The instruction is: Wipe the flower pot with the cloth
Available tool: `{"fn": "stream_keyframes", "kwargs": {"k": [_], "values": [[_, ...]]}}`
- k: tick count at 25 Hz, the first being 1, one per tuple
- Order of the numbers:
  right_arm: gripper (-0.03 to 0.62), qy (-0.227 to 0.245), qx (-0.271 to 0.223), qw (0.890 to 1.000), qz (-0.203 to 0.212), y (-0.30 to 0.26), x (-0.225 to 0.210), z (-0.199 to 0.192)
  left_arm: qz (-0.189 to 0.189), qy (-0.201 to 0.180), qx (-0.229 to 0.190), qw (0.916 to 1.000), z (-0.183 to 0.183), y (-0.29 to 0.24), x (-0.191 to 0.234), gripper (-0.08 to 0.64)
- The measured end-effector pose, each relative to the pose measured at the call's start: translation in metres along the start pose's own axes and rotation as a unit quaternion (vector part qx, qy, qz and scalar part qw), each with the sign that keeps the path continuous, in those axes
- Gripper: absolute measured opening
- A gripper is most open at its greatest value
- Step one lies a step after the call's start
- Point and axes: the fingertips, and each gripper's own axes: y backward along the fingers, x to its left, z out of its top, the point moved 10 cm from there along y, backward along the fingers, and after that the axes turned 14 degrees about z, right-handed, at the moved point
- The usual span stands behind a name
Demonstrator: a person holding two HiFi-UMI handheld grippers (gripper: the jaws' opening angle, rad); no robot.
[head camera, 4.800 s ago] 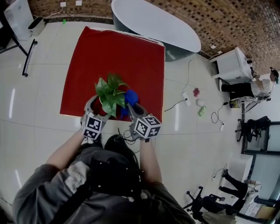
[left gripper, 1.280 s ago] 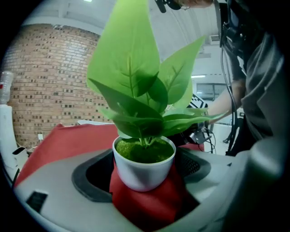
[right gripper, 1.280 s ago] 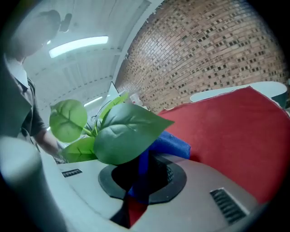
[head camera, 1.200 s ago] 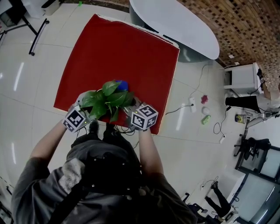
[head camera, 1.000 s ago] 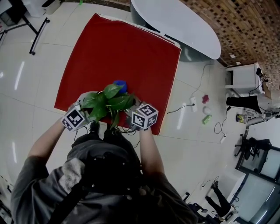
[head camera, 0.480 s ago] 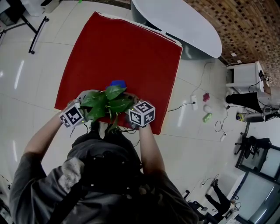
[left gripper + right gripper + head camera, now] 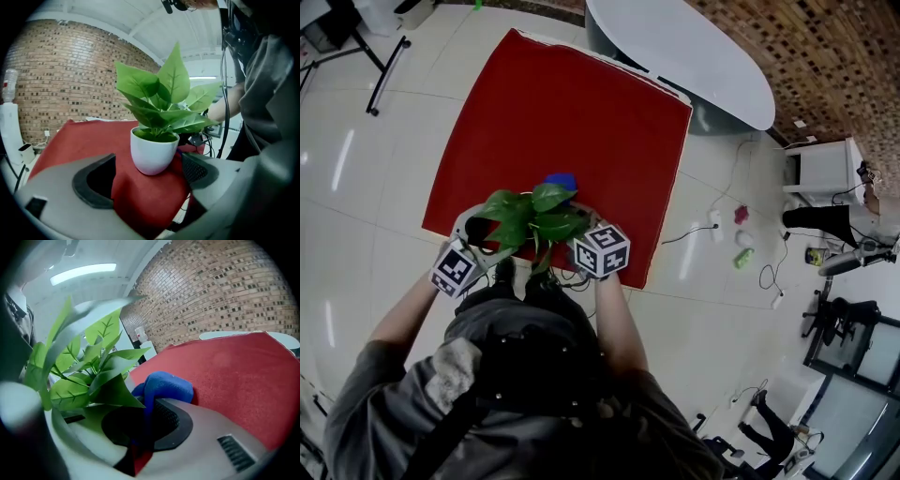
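Observation:
A white flower pot [image 7: 153,152] with a green leafy plant [image 7: 530,216] stands near the front edge of the red-covered table [image 7: 572,103]. In the left gripper view my left gripper [image 7: 146,177] is open, and the pot stands just ahead of its jaws, apart from both pads. My right gripper [image 7: 140,427] is shut on a blue cloth [image 7: 164,385], which it holds against the far side of the plant. That cloth [image 7: 561,181] shows behind the leaves in the head view. Leaves hide the pot in the head view.
A white oval table [image 7: 675,56] stands beyond the red one. A cable and small items [image 7: 736,234] lie on the tiled floor at the right, near a white cabinet [image 7: 820,169]. A stand's black legs [image 7: 380,75] are at the top left.
My left gripper has drawn back from the pot towards the person, and its marker cube now sits lower. The blue cloth has moved from the plant's right to its far side.

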Motion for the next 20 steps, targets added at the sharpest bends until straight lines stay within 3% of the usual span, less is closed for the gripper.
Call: {"fn": "stream_keyframes", "kwargs": {"k": [4,6,14,20], "values": [[0.057,0.002,-0.006,1.0,-0.005,0.004,0.016,-0.006,0.046,0.065,-0.003,0.9968,-0.011,0.016,-0.021,0.459],[0.057,0.003,-0.008,1.0,-0.007,0.007,0.022,-0.01,0.067,0.074,-0.008,0.995,-0.01,0.019,-0.03,0.459],[0.057,-0.003,-0.014,1.0,-0.006,0.021,0.041,-0.021,0.116,0.006,-0.027,0.9928,0.005,0.003,-0.057,0.459],[0.057,-0.002,-0.008,1.0,0.002,0.026,0.053,-0.029,0.159,0.008,-0.055,0.9858,0.022,-0.008,-0.063,0.459]]}}
